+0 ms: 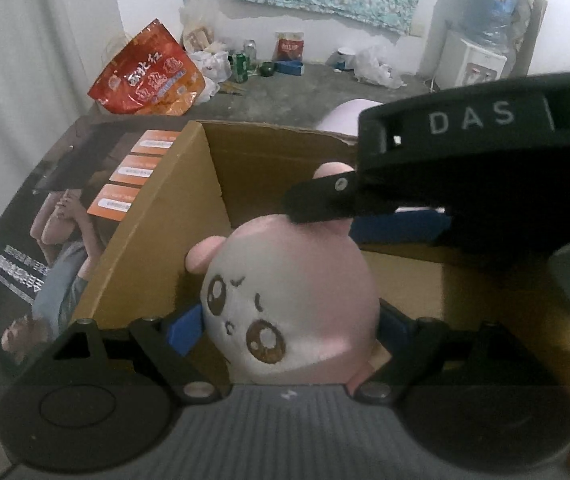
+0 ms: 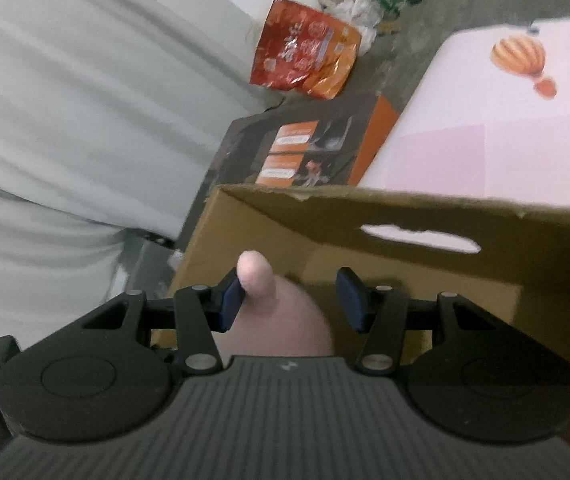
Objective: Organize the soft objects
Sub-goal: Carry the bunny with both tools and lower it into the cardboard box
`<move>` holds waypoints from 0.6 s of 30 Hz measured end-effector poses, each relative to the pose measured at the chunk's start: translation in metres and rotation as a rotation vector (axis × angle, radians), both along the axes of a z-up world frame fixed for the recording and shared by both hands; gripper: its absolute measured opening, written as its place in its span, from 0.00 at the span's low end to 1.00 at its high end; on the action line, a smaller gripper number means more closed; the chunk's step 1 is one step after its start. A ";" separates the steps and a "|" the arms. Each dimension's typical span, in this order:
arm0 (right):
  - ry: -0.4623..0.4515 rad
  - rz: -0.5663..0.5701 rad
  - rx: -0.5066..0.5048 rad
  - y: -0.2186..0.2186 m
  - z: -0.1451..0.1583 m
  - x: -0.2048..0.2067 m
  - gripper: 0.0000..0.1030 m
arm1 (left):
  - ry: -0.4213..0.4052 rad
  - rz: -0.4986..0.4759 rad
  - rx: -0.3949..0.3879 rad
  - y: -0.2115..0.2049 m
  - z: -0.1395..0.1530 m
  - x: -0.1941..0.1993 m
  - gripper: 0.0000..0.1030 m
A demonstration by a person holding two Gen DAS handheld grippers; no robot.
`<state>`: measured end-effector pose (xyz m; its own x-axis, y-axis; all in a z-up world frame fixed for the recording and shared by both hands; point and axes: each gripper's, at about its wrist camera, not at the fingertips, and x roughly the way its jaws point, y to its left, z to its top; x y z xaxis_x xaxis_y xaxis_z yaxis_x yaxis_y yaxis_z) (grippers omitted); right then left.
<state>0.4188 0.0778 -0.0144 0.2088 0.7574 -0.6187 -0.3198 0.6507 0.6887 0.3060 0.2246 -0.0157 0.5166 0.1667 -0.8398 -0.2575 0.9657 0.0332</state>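
Note:
A pink and white plush toy (image 1: 285, 300) with an embroidered face sits between the blue pads of my left gripper (image 1: 289, 328), which is shut on it, over the open cardboard box (image 1: 153, 240). My right gripper (image 2: 291, 300) hangs just above the toy's head; it also shows in the left wrist view (image 1: 445, 168) as a black body marked DAS. Its jaws are apart around the pink head (image 2: 281, 324), and its left pad (image 2: 231, 300) touches the toy's ear (image 2: 255, 276). The box wall with a handle slot (image 2: 421, 236) lies beyond.
A printed dark and orange carton (image 2: 305, 148) lies beside the box. A pink table top (image 2: 505, 120) with a balloon picture is on the right. A red snack bag (image 1: 145, 76), cans and plastic bags sit on the concrete floor. A water dispenser (image 1: 473, 52) stands far right.

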 end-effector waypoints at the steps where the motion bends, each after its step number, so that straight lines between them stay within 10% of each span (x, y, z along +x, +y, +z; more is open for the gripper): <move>1: -0.019 -0.006 -0.007 -0.001 0.002 0.000 0.49 | -0.001 0.002 -0.002 0.000 0.001 -0.001 0.86; 18: -0.132 -0.075 -0.022 -0.018 0.017 -0.004 0.49 | -0.116 0.056 -0.094 0.013 0.024 -0.014 0.96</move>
